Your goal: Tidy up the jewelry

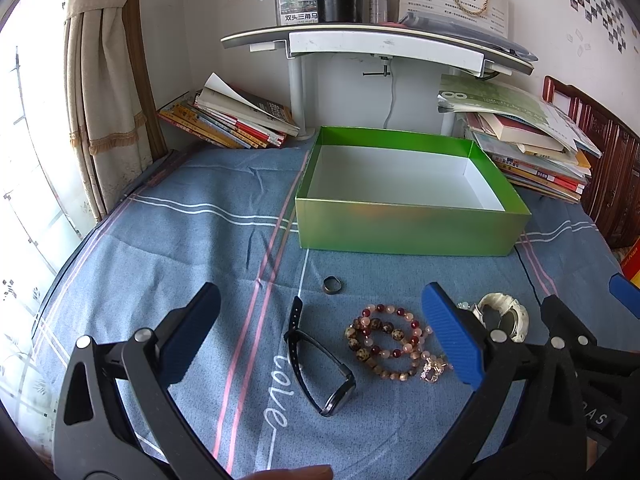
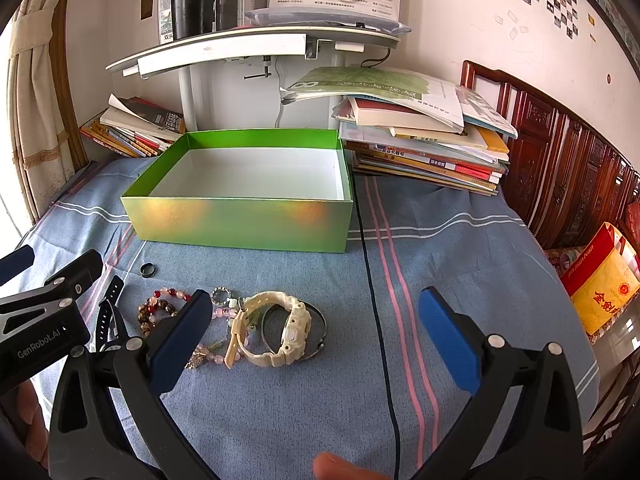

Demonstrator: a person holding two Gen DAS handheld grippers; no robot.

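Observation:
A green box with a white inside stands open and empty on the blue cloth. In front of it lie a dark ring, a black watch, beaded bracelets, a cream watch and a thin metal bangle. My left gripper hovers open above the black watch and the beads. My right gripper stands open over the cream watch. Neither holds anything.
Stacks of books flank the box at the back left and back right. A white stand with a shelf rises behind it. A thin black cable runs down the cloth. A carved wooden headboard and a yellow-red bag are on the right.

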